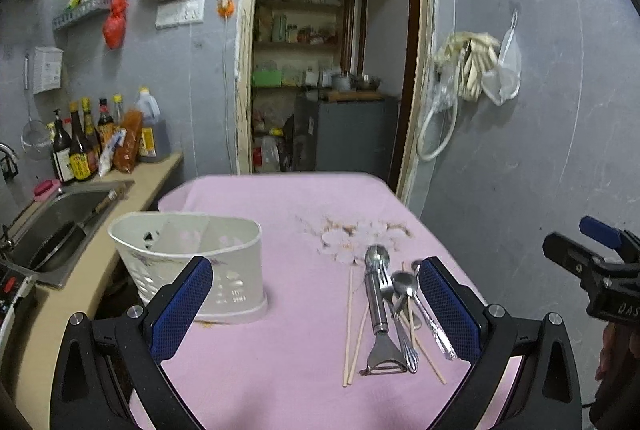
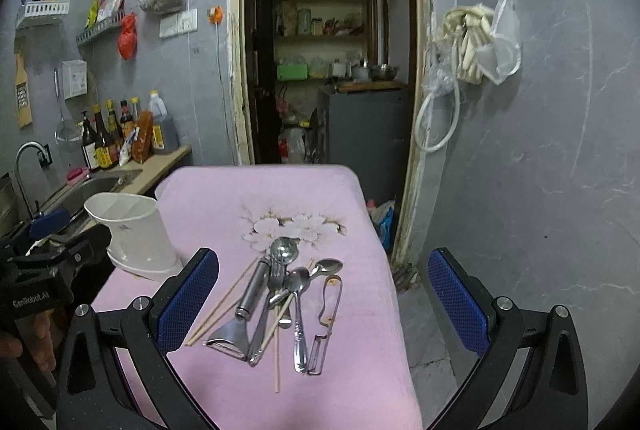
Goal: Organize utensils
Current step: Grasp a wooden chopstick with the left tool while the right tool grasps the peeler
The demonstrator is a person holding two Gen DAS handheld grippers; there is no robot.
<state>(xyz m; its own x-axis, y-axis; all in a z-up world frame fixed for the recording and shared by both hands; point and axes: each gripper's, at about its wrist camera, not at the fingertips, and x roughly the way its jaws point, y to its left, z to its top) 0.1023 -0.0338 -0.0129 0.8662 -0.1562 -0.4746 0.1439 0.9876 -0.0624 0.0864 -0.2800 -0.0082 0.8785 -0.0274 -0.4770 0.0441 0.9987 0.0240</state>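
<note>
Now both grippers hover above a small table draped in a pink cloth [image 2: 224, 198], jaws spread wide and holding nothing. Seen from the left wrist, the left gripper [image 1: 316, 290] frames open cloth between its blue pads; the white utensil caddy [image 1: 188, 254] stands upright just beyond and partly behind the left-hand finger [image 1: 182, 306], close to the cloth's left edge, where the table drops off toward a counter and sink [image 1: 60, 214]. The pile of utensils [image 1: 392, 310] lies just inside the right-hand finger, and one spoon handle runs close along that pad. From the right wrist, the right gripper [image 2: 324, 298] has the same pile sitting between its jaws, nearer the left-hand finger [image 2: 188, 294]: a peeler [image 2: 236, 318] with its blade toward the camera, a fork [image 2: 272, 294], several spoons [image 2: 298, 294], a thin wire tool [image 2: 328, 322] on the right side of the heap, and loose chopsticks [image 2: 224, 306] fanned out under and beside the metal pieces. The items overlap, so which piece rests on which is hard to tell. This gripper's right-hand finger [image 2: 456, 302] hangs out past the cloth's right edge, over bare floor [image 2: 432, 314]. Beyond the jaws the cloth is free up to its far edge, which ends at a doorway [image 2: 328, 70]. In the left wrist view the right gripper shows at the far right edge, well apart from the pile.
</note>
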